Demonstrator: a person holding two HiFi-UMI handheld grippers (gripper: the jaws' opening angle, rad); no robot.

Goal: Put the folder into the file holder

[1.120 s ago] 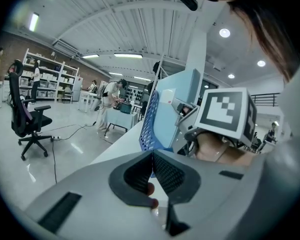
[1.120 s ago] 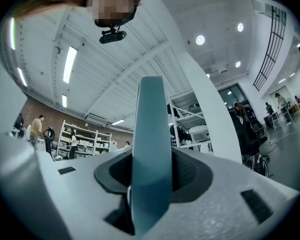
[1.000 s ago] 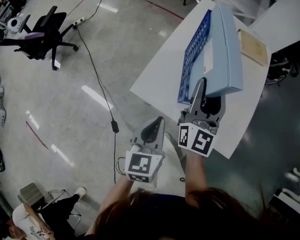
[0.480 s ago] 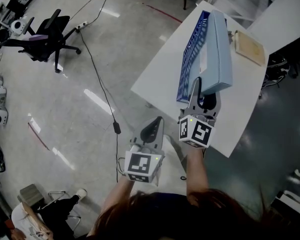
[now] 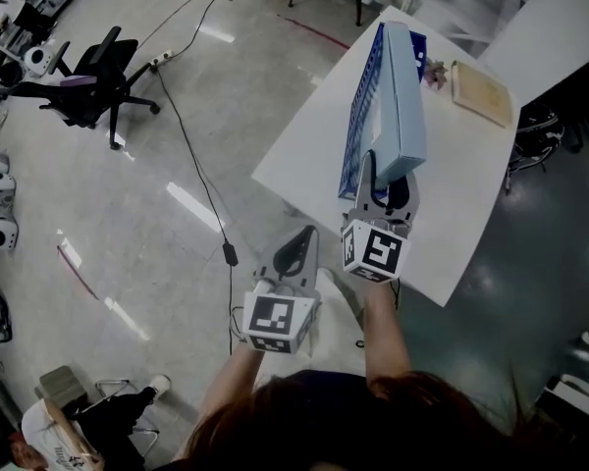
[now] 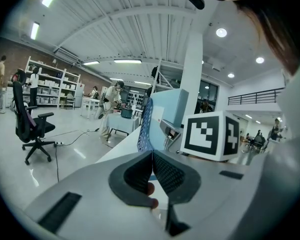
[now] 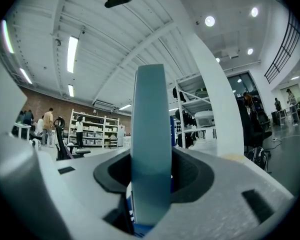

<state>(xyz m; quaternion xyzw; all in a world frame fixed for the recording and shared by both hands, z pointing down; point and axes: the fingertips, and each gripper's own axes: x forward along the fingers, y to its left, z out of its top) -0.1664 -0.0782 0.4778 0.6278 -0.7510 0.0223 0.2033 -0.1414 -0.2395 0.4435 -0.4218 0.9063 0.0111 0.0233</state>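
One blue folder [image 5: 402, 96], one mesh file holder [image 5: 361, 116], one tan booklet [image 5: 483, 93], one near white table [image 5: 309, 140], one black swivel chair [image 5: 83, 91].

The folder [image 5: 402, 96] stands just right of the file holder [image 5: 359, 126] on the table [image 5: 304, 155]. A book [image 5: 483, 93] lies behind them.

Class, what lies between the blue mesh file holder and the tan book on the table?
In the head view, the light blue folder, on edge beside the file holder; then white table up to the tan book.
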